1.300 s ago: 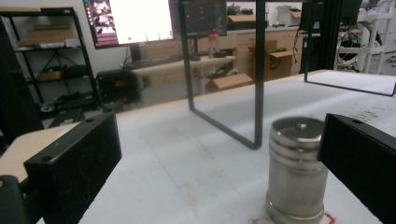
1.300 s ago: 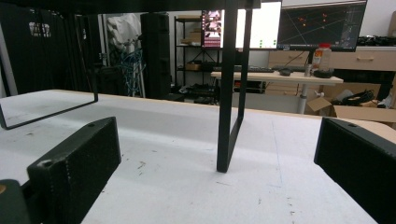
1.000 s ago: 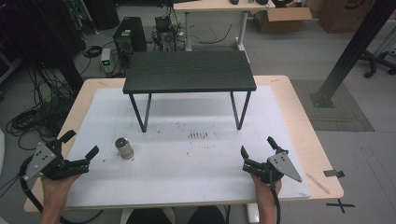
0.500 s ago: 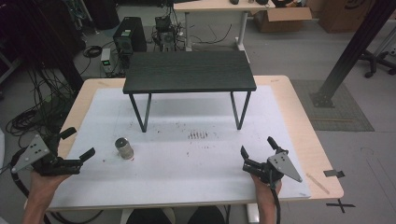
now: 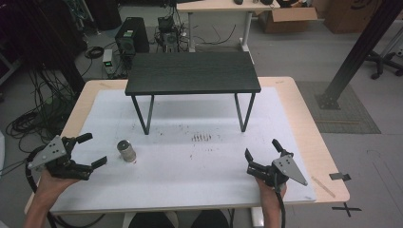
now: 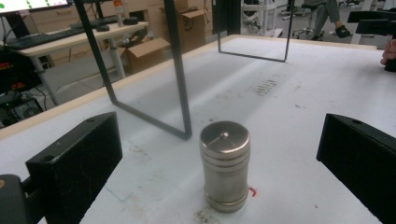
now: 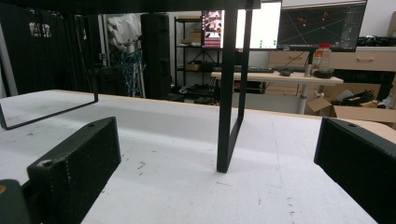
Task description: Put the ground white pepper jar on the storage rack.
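While held low over the near left edge of the white table top (image 5: 190, 190), left gripper (image 5: 90, 152) with jaws wide apart, nothing between them. Held by a hand (image 5: 50, 183) that comes in from the bottom left. Aimed to the right, at a small metal can (image 5: 126, 151). Close to the can, but not touching it.

Just right of that gripper, standing upright on the white top, the metal can with its round flat lid up. Seen from the left gripper view as a shiny silver can (image 6: 225, 165) with rings around it, straight ahead past the two black jaws and a little way off from both. Beside its base, a small red mark (image 6: 252, 191) on the table top.

Behind the can, near the far side, a small black bench (image 5: 192, 72) on thin black legs. Nearest the can, its front left leg (image 5: 144, 114). Under the bench and a bit to the right, a patch of small dark marks (image 5: 201, 137) on the white top.

Farther right, near the front right corner, right gripper (image 5: 263, 154) with jaws also spread wide and empty, held by the other hand (image 5: 271, 190). Well apart from the can. Pointed up the table toward the bench. Straight ahead in the right gripper view, one thin black bench leg (image 7: 229, 93) standing on the white top between the two open jaws, farther off.
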`<action>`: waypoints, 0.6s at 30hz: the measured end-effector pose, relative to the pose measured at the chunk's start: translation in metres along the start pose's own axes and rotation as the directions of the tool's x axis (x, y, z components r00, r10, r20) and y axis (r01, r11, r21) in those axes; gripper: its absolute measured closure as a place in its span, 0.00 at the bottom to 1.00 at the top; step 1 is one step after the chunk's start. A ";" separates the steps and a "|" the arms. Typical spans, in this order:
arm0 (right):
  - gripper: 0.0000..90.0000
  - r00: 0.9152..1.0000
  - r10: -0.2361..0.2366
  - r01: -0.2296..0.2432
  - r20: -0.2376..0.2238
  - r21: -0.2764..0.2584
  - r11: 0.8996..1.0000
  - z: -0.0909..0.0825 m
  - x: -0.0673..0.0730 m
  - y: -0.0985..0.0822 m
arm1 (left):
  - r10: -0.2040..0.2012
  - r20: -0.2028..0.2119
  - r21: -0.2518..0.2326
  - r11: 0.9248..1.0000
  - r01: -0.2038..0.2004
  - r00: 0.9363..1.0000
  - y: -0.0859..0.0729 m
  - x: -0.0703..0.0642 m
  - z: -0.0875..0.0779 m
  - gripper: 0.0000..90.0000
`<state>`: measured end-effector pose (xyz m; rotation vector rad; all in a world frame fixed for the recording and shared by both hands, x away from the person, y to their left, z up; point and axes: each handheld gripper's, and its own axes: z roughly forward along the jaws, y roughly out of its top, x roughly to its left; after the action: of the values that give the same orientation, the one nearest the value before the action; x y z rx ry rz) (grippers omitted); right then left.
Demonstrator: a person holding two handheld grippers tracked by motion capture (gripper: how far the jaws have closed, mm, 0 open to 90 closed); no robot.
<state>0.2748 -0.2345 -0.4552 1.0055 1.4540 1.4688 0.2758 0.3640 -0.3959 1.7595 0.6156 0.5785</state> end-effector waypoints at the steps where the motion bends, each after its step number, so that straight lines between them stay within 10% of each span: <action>1: 0.00 1.000 0.000 0.000 0.000 0.000 1.000 0.000 0.000 0.000 | -0.002 0.004 0.005 1.000 0.002 1.000 0.000 0.000 0.001 0.01; 18: 0.00 1.000 0.000 0.000 0.000 -0.001 1.000 0.000 0.000 0.000 | -0.040 0.025 0.100 0.994 0.037 0.999 -0.007 -0.002 0.029 0.01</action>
<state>0.2747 -0.2345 -0.4553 1.0042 1.4532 1.4694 0.2921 0.3438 -0.4104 1.8416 0.6680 0.5047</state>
